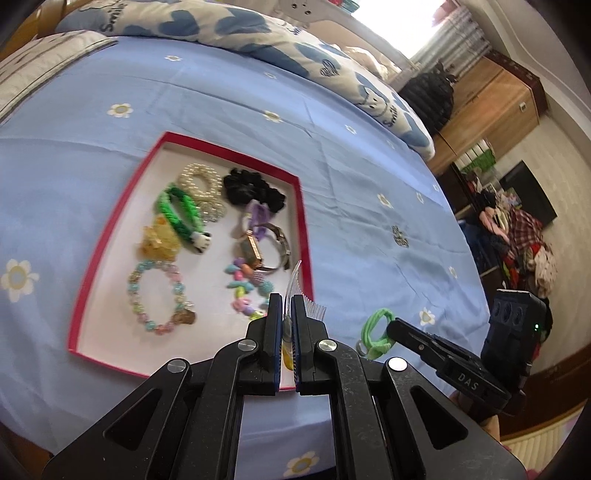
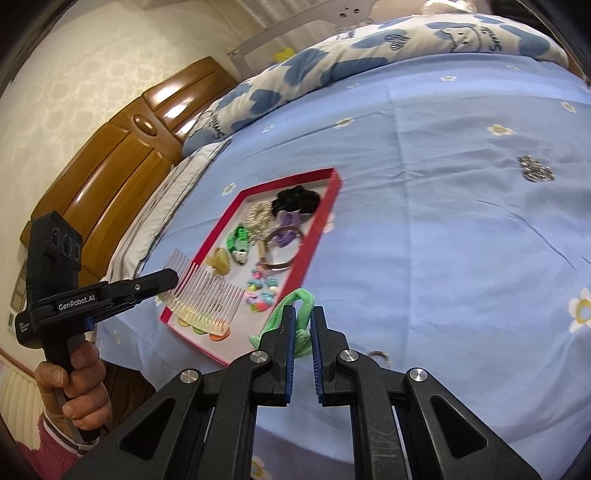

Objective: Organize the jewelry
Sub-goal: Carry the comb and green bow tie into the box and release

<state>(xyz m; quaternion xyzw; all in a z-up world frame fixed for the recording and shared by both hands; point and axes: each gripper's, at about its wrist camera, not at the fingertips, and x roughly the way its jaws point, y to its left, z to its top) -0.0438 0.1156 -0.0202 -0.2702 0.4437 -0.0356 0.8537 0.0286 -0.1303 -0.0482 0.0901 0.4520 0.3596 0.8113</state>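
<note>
A red-rimmed box (image 1: 107,321) with a white floor lies on the blue bed sheet. It holds a green braided bracelet (image 1: 181,214), a black scrunchie (image 1: 251,190), a watch (image 1: 258,251), bead bracelets and other pieces. Over the box's near right corner, my left gripper (image 1: 286,299) is shut on a clear hair comb (image 1: 312,308). My right gripper (image 2: 303,312) is shut on a green hair tie (image 2: 295,297), just right of the box (image 2: 320,229). The right wrist view also shows the left gripper (image 2: 173,277) and the comb (image 2: 207,299).
A sparkly brooch (image 2: 535,170) lies loose on the sheet to the right of the box. A heart-print quilt (image 1: 236,26) is bunched along the bed's far side. A wooden headboard (image 2: 110,162) stands at the left. The bed's front edge is just below the grippers.
</note>
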